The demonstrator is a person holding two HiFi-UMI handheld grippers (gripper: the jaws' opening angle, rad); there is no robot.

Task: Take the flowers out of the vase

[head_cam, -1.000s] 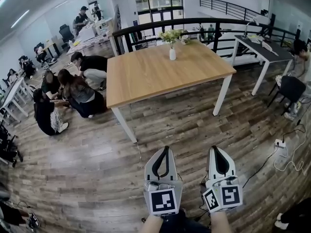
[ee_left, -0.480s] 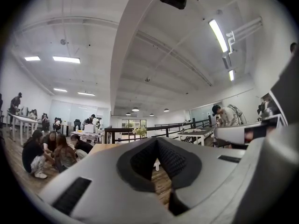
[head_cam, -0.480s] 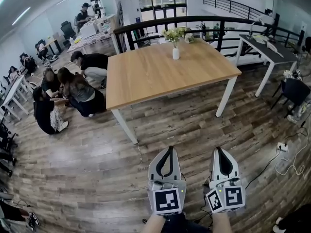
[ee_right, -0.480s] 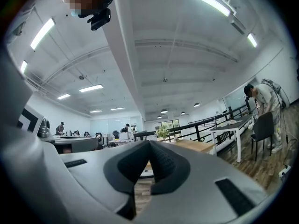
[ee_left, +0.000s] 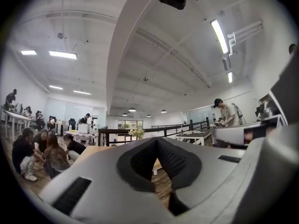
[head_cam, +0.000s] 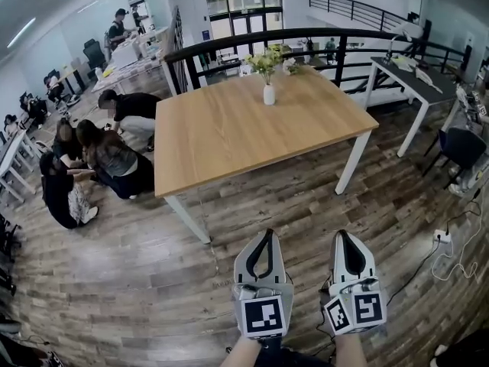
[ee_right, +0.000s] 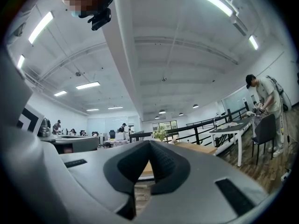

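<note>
A small white vase (head_cam: 269,94) with pale yellow-green flowers (head_cam: 266,58) stands near the far edge of a wooden table (head_cam: 229,140) with white legs. Both grippers are low in the head view, over the wood floor and well short of the table. My left gripper (head_cam: 266,235) is shut with nothing in it, and so is my right gripper (head_cam: 344,236). The left gripper view looks level over its shut jaws at the distant flowers (ee_left: 137,132). In the right gripper view the flowers (ee_right: 160,134) stand far beyond the shut tips.
Several people crouch on the floor (head_cam: 92,159) left of the table. A black railing (head_cam: 252,40) runs behind it. A dark-topped desk (head_cam: 412,71) and a chair (head_cam: 462,144) are at the right, with cables and a power strip (head_cam: 443,239) on the floor.
Both grippers have travelled level across the floor, still shut. The table and the crouching people have shifted left in the head view.
</note>
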